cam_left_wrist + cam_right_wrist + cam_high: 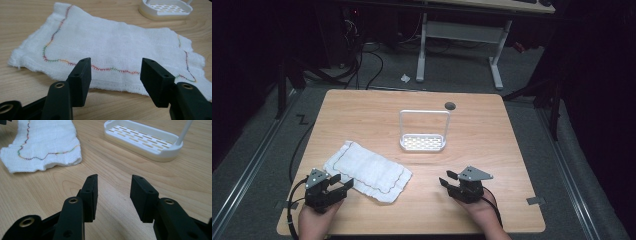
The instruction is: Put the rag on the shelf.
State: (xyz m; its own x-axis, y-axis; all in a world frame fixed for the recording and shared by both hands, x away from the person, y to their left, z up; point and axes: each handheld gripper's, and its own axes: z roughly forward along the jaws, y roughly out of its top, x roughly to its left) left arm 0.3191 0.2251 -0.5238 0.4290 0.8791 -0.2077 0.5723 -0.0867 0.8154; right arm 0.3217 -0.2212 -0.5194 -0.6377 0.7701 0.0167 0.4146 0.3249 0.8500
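White cloth lies flat on tabletop, near side of the white rack. Left gripper at cloth's near edge, fingers open, apparently not touching. Right gripper well apart from cloth, fingers open, empty.

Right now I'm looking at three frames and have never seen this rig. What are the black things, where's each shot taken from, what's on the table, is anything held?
There is no robot here: a person holds a two-jaw tool in each hand. The high view looks down on the wooden table, with the left tool and the right tool near its front edge. The other two views come from cameras riding on each tool, looking along its black jaws. On the table lie a folded white cloth with coloured stitching and a white slotted rack with a tall wire handle. Both tools stand open and hold nothing; the left one sits just short of the cloth's near edge.
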